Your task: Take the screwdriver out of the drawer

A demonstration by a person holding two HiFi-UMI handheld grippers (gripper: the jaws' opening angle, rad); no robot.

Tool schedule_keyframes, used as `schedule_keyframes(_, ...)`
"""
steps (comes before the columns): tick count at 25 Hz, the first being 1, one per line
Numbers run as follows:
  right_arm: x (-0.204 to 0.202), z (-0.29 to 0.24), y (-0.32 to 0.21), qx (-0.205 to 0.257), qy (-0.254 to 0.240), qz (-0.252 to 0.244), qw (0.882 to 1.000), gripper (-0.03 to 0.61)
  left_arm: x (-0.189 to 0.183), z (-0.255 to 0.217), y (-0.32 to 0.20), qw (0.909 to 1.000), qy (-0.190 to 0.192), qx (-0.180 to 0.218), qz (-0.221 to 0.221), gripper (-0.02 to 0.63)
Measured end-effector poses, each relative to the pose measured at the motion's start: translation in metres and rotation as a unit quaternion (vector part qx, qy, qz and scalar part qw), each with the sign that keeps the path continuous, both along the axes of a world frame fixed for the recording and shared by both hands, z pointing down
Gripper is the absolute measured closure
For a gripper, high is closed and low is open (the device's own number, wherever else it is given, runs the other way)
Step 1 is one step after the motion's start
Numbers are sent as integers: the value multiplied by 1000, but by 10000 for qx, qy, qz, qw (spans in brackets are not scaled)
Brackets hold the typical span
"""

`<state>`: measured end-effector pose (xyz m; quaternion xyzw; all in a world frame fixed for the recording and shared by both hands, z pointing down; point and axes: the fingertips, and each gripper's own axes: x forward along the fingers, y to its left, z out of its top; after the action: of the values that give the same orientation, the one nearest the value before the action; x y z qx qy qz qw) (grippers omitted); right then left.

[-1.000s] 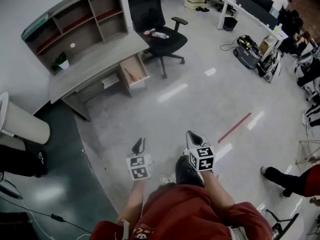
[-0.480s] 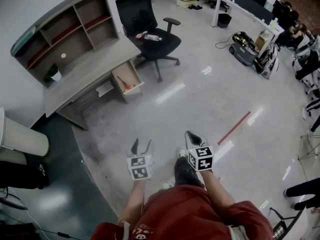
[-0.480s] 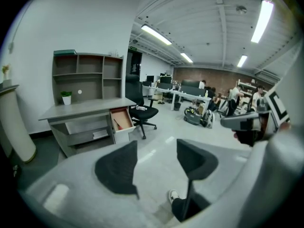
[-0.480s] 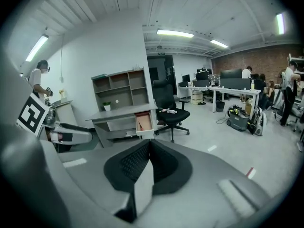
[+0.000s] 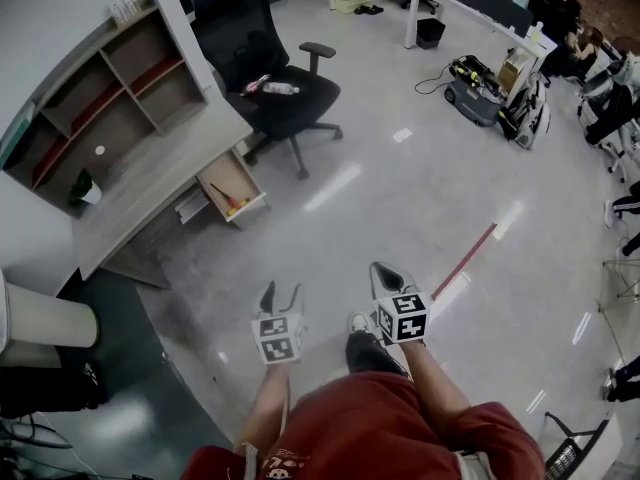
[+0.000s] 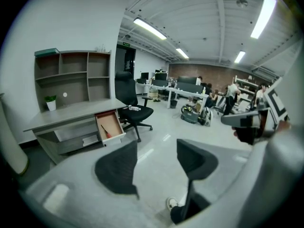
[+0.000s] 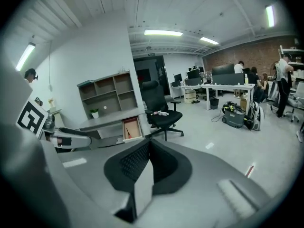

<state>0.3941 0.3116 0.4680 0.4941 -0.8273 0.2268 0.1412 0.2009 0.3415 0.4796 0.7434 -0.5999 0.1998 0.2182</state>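
The desk's drawer [image 5: 228,180] stands pulled open at the far left, and a red-handled screwdriver [image 5: 233,205] lies inside it. The drawer [image 6: 109,126] and screwdriver [image 6: 105,130] also show in the left gripper view, and the same drawer [image 7: 129,128] shows in the right gripper view. My left gripper [image 5: 282,295] is open with nothing between its fingers, well short of the drawer. My right gripper [image 5: 386,273] is shut and empty, beside the left one. In their own views the left gripper [image 6: 156,167] has its jaws apart and the right gripper [image 7: 145,163] has its jaws together.
A grey desk [image 5: 150,183] with a shelf unit [image 5: 105,98] carries a small plant [image 5: 82,190]. A black office chair [image 5: 272,83] with a bottle on its seat stands right of the drawer. Red tape [image 5: 470,253] marks the floor. Work tables and people are far back.
The left gripper's jaws have gone from shut to open. The desk and drawer have slid down and left in the head view as both grippers travel over the floor.
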Motion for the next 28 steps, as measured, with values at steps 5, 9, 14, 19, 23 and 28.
schedule_keyframes(5, 28, -5, -54, -20, -88, 99, 9999, 578, 24, -5, -55, 9999, -69, -69, 46, 354)
schedule_keyframes(9, 46, -4, -101, -21, -148, 72, 9999, 578, 41, -8, -101, 9999, -89, -54, -10, 354)
schedule_keyframes(14, 70, -5, -154, -5, -196, 51, 9998, 578, 64, -9, -153, 9999, -107, -48, -39, 354)
schedule_keyframes(19, 102, -1, -190, -31, -255, 109, 9996, 578, 92, -9, -190, 9999, -158, -60, -13, 354)
schedule_keyframes(23, 110, 0, -209, 9, -277, 96, 9996, 578, 97, -8, -207, 9998, -167, -84, -48, 354)
schedule_keyframes(28, 112, 1, -222, 16, -294, 74, 9995, 578, 101, -8, -221, 9998, -180, -66, -78, 354)
